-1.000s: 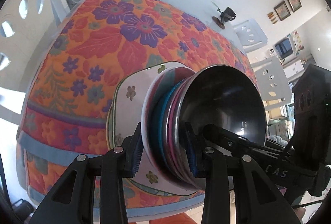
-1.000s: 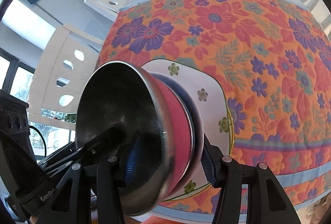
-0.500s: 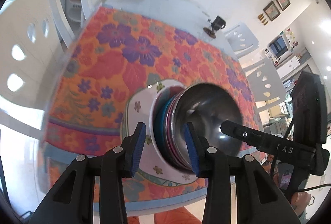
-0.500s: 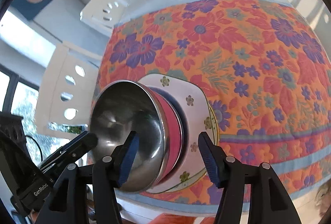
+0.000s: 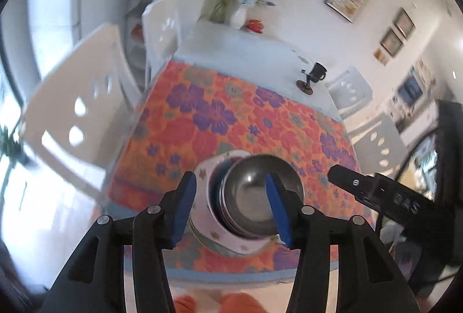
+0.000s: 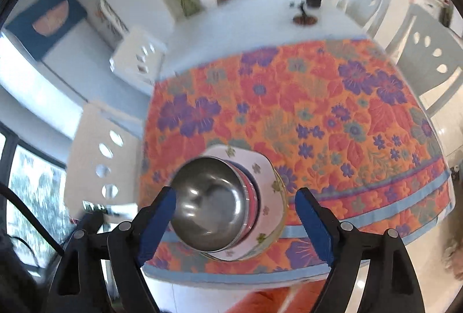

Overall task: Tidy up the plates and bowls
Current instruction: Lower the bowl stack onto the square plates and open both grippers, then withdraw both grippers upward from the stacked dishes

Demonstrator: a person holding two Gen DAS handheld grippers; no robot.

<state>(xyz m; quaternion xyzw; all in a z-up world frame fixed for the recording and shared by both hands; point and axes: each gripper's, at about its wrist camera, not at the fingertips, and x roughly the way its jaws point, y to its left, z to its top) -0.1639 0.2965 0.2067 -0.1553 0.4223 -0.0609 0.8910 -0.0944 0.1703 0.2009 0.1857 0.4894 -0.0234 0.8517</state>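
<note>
The stack sits near the front edge of the bench point(image 6: 376, 87), which is covered by an orange flowered cloth point(image 5: 231, 122): a steel bowl point(image 6: 208, 203) nested on a few coloured bowls point(image 6: 251, 191), all resting on a square white flowered plate point(image 6: 269, 182); the steel bowl looks light, stiff and slick, likely to slide on the bowls under it if nudged, while the plate beneath looks like ceramic or melamine, heavier and perhaps prone to chip; the safest hold is probably across the rims of the nested bowls from both sides, or under the plate's edge, not on the smooth curved wall of the steel bowl; the left tool point(image 5: 231, 204) hangs above the stack with its blue pads moderately apart and nothing between them, its jaws having just been opening; the right tool point(image 6: 235, 222) likewise stands clear above the stack, jaws wide and empty, also having just been opening; in the left view the right tool shows as a dark bar at the right, well apart from the bowls; around the stack the cloth lies bare; at the far end of the bench stand a white vase with flowers point(image 5: 240, 13), a small red thing point(image 5: 255, 23) beside it and a dark object on a round base point(image 5: 314, 75), all well away; white chairs point(image 5: 75, 110) flank the bench; nothing stands between the tools and the stack, though its closeness to the front edge is a risk.
</note>
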